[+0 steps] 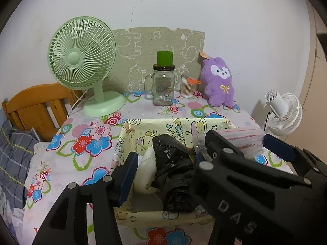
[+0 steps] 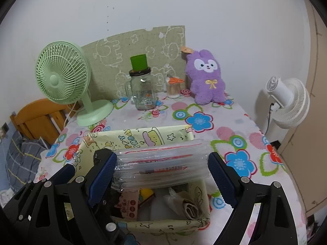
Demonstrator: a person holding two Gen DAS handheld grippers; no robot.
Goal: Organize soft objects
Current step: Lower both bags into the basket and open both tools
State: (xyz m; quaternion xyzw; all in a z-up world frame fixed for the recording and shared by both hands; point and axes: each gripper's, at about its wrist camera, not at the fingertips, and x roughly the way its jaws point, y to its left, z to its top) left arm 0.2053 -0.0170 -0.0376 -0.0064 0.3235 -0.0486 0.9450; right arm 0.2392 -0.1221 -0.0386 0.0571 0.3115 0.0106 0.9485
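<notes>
Tablecloth (image 2: pixel 235 122) with bright flowers lay under a pale yellow cartoon-print fabric basket (image 2: pixel 143 137) at the near edge. Above it, the right gripper (image 2: pixel 162 168) clamped a clear inflated plastic packet (image 2: pixel 161 160). The left gripper (image 1: pixel 163 169) stood wide around a crumpled black plastic bag (image 1: pixel 173 169) inside the basket.
</notes>
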